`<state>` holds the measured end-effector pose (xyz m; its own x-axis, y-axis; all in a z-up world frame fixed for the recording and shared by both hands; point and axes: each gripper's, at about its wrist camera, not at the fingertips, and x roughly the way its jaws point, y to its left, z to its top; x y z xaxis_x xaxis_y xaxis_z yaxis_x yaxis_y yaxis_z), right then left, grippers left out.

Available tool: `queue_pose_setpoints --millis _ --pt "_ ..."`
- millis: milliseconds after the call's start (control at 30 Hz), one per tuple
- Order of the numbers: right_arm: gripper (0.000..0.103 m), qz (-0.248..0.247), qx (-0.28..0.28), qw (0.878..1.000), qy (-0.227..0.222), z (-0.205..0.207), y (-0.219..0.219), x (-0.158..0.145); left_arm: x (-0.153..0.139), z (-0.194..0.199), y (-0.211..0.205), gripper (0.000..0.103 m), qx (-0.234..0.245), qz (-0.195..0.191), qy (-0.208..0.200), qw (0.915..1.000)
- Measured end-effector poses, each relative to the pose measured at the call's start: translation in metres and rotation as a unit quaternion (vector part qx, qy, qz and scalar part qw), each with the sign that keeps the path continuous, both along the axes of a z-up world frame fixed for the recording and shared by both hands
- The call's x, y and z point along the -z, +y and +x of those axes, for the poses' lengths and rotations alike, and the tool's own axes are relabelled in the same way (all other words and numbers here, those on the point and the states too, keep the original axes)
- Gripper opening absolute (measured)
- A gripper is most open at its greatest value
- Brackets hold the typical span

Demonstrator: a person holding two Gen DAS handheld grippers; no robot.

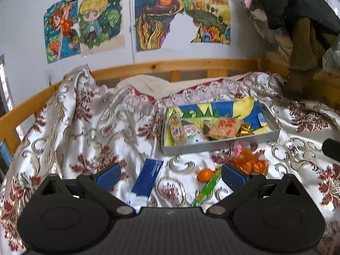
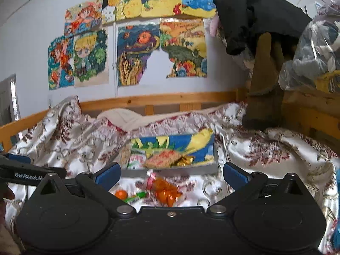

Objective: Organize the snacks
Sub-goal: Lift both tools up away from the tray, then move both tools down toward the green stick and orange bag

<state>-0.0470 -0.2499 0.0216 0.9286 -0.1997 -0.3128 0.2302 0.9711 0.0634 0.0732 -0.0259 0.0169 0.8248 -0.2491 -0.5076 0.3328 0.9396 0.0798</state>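
My left gripper hangs over the flowered bedspread with its blue-padded fingers spread wide and nothing between them. My right gripper is spread just as wide and also holds nothing. Straight under the gap of my left tool, slightly toward its left finger, a flat blue packet lies lengthwise on the cloth, its pale end nearest to me. Toward the right finger sit a small orange fruit and, touching it, a long green wrapped stick lying slantwise. Just beyond that finger's tip lies a clear bag of orange sweets with a pink tie, part of it hidden behind the pad. Farther ahead and a little to the right stands the shallow grey tray with a blue and yellow lining; inside it, along the near wall, I see a tall biscuit pack at the left, a white and green pouch beside it, an orange and red packet in the middle and gold-wrapped sweets to its right. From my right tool the same tray stands dead ahead, the bag of sweets lies between my fingers, the fruit is near the left one, and my other gripper's tip shows at the left edge. All of it is blurred in this view.
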Motion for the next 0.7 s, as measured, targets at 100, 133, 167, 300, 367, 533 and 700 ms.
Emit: queue_pose_setpoints --millis 100,133,167,300,367,533,700 --pt "0.102 0.007 -0.002 1.0 0.008 -0.005 0.002 0.002 0.005 -0.005 0.006 0.103 -0.014 0.008 0.019 0.9997" --pt "0.102 0.008 -0.004 1.0 0.009 -0.007 0.003 0.002 0.008 -0.007 0.007 0.103 -0.02 0.013 0.025 0.9994" --pt "0.102 0.01 -0.005 1.0 0.011 -0.007 0.003 0.003 0.009 -0.008 0.008 0.103 -0.024 0.017 0.029 0.9991" --pt "0.102 0.013 -0.004 0.999 0.033 -0.005 0.004 0.007 0.015 -0.011 0.009 0.103 -0.029 0.034 0.05 0.9977" --pt "0.102 0.015 -0.004 0.999 0.044 -0.004 0.005 0.009 0.017 -0.012 0.008 0.103 -0.027 0.041 0.051 0.9975" --pt "0.102 0.03 -0.011 0.997 0.064 0.001 0.004 0.014 0.018 -0.017 0.005 0.103 -0.023 0.057 0.046 0.997" --pt "0.102 0.029 -0.012 0.997 0.075 0.004 0.006 0.016 0.02 -0.015 0.002 0.103 -0.022 0.069 0.054 0.9959"
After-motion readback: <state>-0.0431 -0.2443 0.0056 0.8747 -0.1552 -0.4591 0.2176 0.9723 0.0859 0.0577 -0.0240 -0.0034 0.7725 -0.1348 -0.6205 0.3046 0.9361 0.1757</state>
